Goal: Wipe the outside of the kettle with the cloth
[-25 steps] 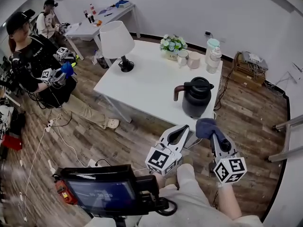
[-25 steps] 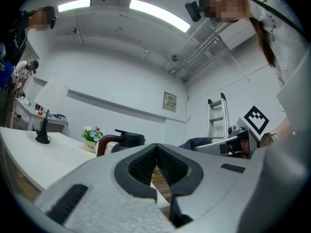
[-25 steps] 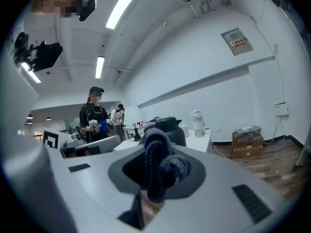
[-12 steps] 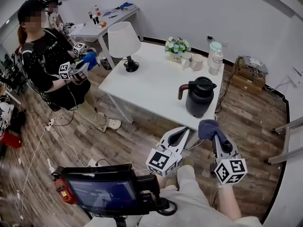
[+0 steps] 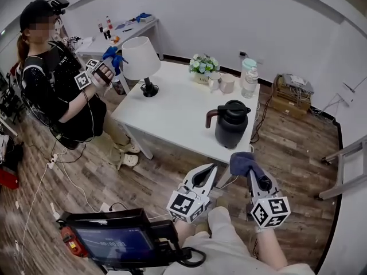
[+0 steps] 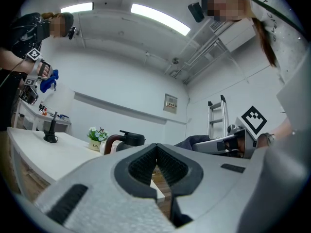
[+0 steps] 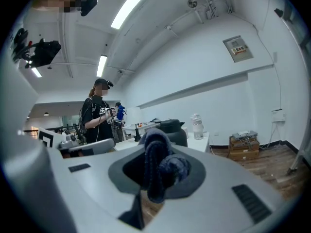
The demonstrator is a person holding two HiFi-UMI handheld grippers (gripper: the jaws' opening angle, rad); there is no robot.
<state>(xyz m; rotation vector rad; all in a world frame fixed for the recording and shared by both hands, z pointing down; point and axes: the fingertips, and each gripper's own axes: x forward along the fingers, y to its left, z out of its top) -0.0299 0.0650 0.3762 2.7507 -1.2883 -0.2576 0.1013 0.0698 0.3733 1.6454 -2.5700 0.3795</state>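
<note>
Kettle, black with a brown handle, stood on the white table, close to its near edge and toward the right. A table lamp stood at the table's far left corner. Both grippers hung just short of that near edge, apart from the kettle. The left gripper had its jaws closed tip to tip on nothing. The right gripper was clamped on a bunched dark blue cloth.
</note>
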